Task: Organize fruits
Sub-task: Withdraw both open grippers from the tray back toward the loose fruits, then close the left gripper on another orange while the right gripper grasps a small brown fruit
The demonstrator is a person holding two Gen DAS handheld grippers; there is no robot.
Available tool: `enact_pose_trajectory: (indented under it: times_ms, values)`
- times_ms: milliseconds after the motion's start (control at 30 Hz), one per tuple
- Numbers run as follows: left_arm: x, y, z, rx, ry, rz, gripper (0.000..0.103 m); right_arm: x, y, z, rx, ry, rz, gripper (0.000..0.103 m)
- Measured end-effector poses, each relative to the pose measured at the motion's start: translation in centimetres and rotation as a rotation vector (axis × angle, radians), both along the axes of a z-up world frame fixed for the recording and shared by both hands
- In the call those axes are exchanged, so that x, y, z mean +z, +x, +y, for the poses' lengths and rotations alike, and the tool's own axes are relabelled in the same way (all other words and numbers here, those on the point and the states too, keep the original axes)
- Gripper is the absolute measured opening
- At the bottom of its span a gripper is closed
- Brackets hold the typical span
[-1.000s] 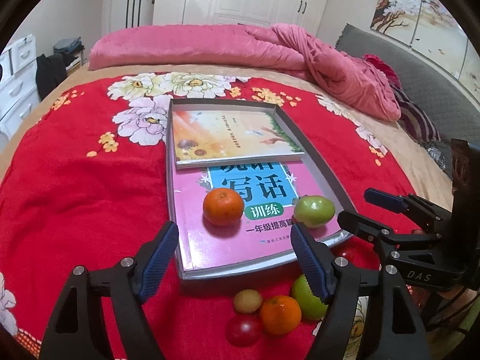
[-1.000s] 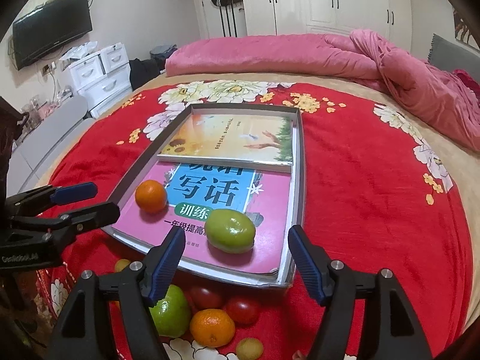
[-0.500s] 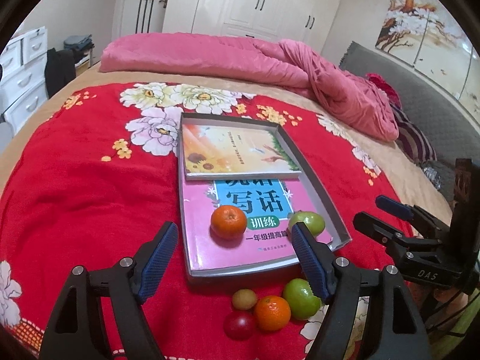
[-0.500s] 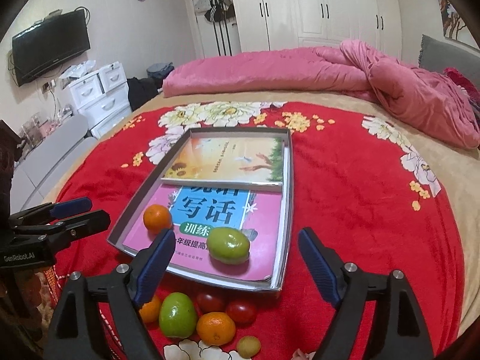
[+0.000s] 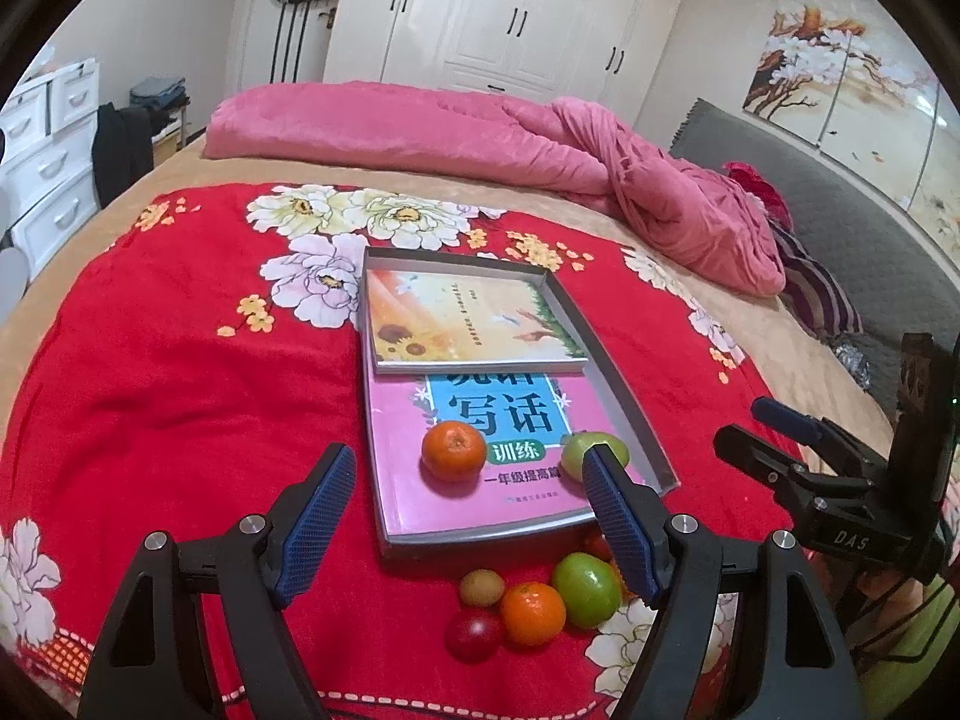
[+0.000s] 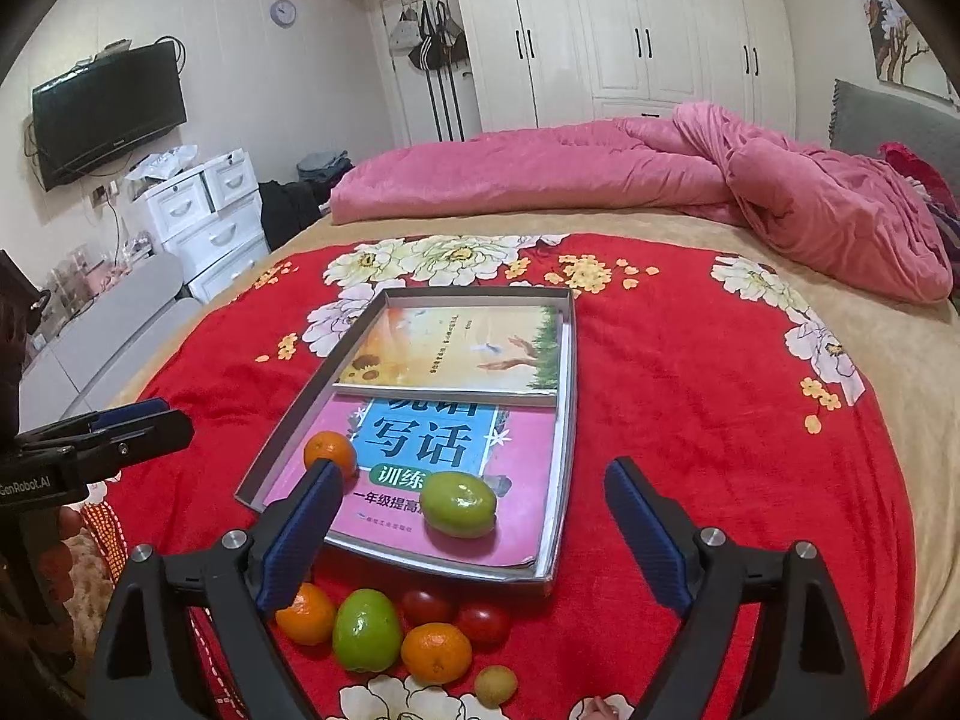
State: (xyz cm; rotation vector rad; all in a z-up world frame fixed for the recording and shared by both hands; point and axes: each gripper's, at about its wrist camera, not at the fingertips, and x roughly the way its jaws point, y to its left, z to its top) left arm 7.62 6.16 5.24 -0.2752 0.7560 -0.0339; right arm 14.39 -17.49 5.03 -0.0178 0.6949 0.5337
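A grey tray (image 5: 624, 405) (image 6: 569, 372) lies on the red floral blanket with two books in it. On the pink book sit an orange (image 5: 453, 451) (image 6: 329, 453) and a green fruit (image 5: 591, 451) (image 6: 459, 504). In front of the tray lie loose fruits: a green one (image 5: 585, 589) (image 6: 366, 630), oranges (image 5: 533, 613) (image 6: 435, 653) (image 6: 305, 613), red tomatoes (image 5: 473, 634) (image 6: 483, 621) and a small brownish fruit (image 5: 481, 587) (image 6: 495, 686). My left gripper (image 5: 465, 531) is open and empty, above the tray's near edge. My right gripper (image 6: 474, 540) is open and empty, above the loose fruits.
A pink quilt (image 5: 480, 132) is bunched at the far side of the bed. White drawers (image 6: 204, 210) and a wall TV (image 6: 108, 111) stand to the left, wardrobes (image 6: 630, 30) behind. The other gripper shows at each view's edge (image 5: 828, 492) (image 6: 78, 444).
Both grippers have drawn back and risen from the tray, so more of the bed and loose fruits shows. The fruits have not moved. Both stay open.
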Motion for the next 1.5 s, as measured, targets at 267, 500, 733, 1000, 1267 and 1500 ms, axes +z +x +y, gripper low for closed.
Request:
enact_pose_trajectory:
  times_ms: [267,500,733,1000,1267,1500]
  values:
    - [-0.3,-0.5,-0.7,-0.029,0.015,0.018,0.079,0.1,-0.7,-0.8,-0.006,-0.007,-0.010,0.090]
    - [-0.5,-1.2,-1.6,-0.068,0.030,0.031,0.079,-0.4,-1.4,-1.3,0.000,-0.024,-0.003,0.090]
    - [-1.1,-1.8,-2.6,-0.112,0.053,0.052,0.079,-1.0,-2.1,-1.4,0.012,-0.044,0.003,0.090]
    - [-2.3,-2.4,-3.6,-0.172,0.073,0.090,0.079,-1.5,-2.8,-1.7,0.019,-0.057,0.013,0.090]
    - [-3.3,-2.5,-5.3,-0.243,0.138,0.125,0.079,-2.2,-3.2,-2.1,0.018,-0.069,0.031,0.090]
    - [-4.8,-2.5,-6.5,-0.320,0.204,0.169,0.079,-2.7,-3.4,-2.8,0.009,-0.065,0.055,0.090]
